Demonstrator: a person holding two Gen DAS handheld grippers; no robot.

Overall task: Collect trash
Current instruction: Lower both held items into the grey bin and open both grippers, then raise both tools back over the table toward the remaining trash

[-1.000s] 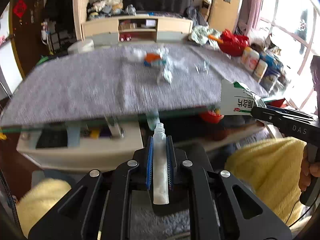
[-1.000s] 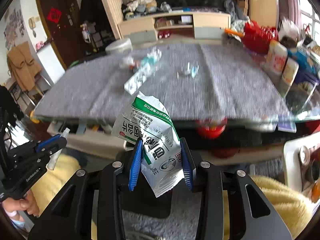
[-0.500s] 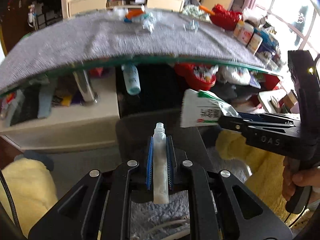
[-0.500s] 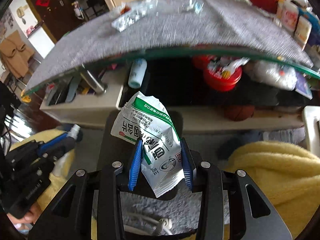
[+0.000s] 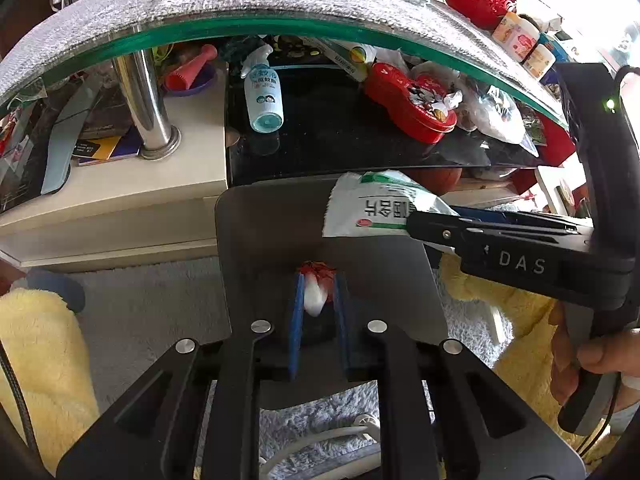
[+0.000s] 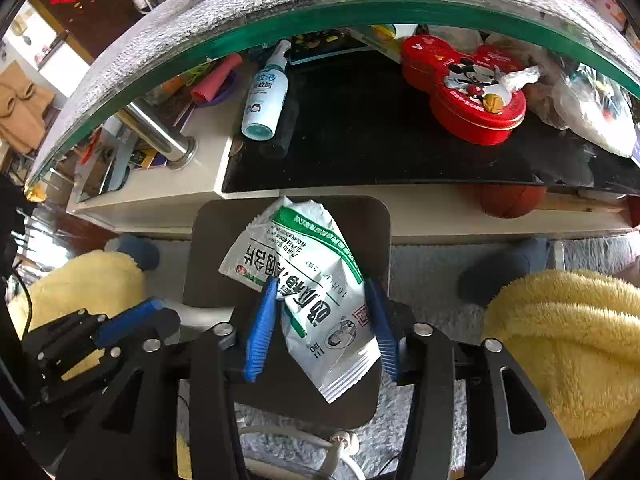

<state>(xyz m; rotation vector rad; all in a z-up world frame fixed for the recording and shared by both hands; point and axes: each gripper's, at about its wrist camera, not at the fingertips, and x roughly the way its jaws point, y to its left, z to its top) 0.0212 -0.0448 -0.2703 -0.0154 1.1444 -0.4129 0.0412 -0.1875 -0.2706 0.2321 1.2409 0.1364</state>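
Below glass table [image 6: 280, 12]: sachet [image 6: 316, 300] between opening right tool [image 6: 322, 320] pads.

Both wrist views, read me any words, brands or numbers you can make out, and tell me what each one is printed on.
"DAS": on the side of the right gripper, in the left wrist view.
White and green packet between the opening right jaws: large printed characters, upside down and creased, not surely readable.
Spray bottle on the shelf under the glass table: label print too small.
Red tin: cartoon mouse picture, no readable words.
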